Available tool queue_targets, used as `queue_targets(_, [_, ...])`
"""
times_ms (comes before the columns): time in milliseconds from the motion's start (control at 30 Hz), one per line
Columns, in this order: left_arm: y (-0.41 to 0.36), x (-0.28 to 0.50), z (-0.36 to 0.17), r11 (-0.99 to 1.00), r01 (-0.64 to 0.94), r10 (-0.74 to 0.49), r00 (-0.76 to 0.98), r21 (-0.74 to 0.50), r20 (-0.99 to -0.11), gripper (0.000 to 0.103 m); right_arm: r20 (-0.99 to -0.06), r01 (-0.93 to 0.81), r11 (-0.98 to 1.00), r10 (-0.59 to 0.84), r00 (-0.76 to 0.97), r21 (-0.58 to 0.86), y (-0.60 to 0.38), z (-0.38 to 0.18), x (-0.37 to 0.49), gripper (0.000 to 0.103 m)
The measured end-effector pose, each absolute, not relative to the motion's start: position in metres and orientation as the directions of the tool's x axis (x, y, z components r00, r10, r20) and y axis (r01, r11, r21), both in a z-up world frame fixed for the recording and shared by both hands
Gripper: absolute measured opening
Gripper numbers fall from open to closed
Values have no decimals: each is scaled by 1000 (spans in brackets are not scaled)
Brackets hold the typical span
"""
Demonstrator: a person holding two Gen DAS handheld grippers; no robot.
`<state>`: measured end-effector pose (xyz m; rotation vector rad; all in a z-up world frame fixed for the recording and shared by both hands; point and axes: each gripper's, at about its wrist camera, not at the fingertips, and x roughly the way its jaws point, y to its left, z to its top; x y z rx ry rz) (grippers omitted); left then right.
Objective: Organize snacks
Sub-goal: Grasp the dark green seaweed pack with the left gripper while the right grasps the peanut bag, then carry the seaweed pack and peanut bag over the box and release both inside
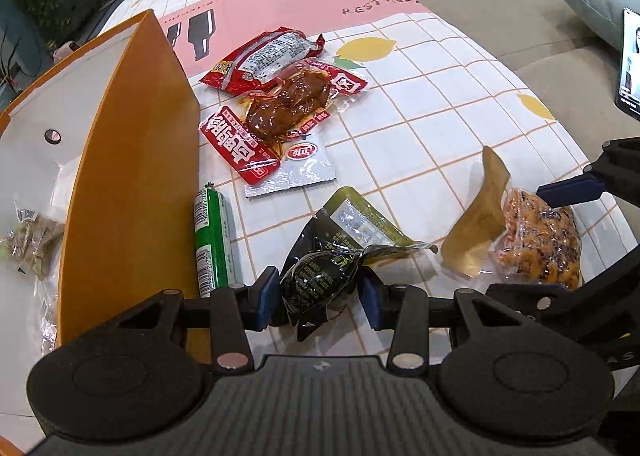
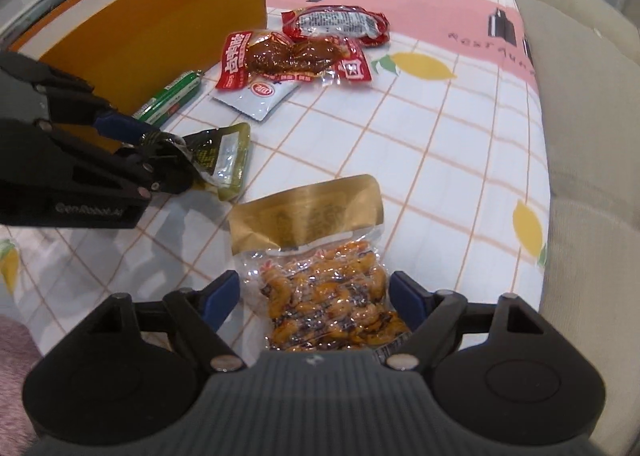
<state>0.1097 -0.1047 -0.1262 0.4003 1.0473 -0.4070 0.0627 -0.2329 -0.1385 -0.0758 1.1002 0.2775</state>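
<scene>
One legible word — "RESTAU…" on tablecloth [image 1: 400,67]

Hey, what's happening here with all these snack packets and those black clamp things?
A person is sorting snacks with two handheld grippers. The left gripper is pinched on a dark green packet, and the right gripper sits open around a clear bag of orange snacks. Red packets and a green tube lie on the lemon-print tablecloth, beside an orange box that already holds a few packets.
</scene>
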Motion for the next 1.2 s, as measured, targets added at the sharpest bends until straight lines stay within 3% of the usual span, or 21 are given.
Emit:
queue_targets(367, [-110, 104, -133, 809, 565, -148, 464, 163, -873, 53, -882, -252, 965, 177, 437, 69, -241, -135, 48, 88])
queue_targets(667, [-112, 105, -132, 818, 557, -152, 448, 142, -881, 50, -900, -315, 949, 160, 406, 26, -227, -143, 41, 87])
queue_targets(767, [-113, 105, -131, 824, 549, -149, 448, 139, -882, 49, -897, -310, 951, 156, 413, 22, -227, -143, 40, 81])
queue_targets(833, [-111, 106, -131, 835, 536, -151, 446, 128, -882, 49, -893, -294, 956, 149, 425, 20, -228, -141, 41, 68])
queue_targets(1200, [-99, 107, -122, 881, 469, -175, 441, 60, -880, 49, -883, -225, 973, 155, 444, 58, -229, -134, 45, 62])
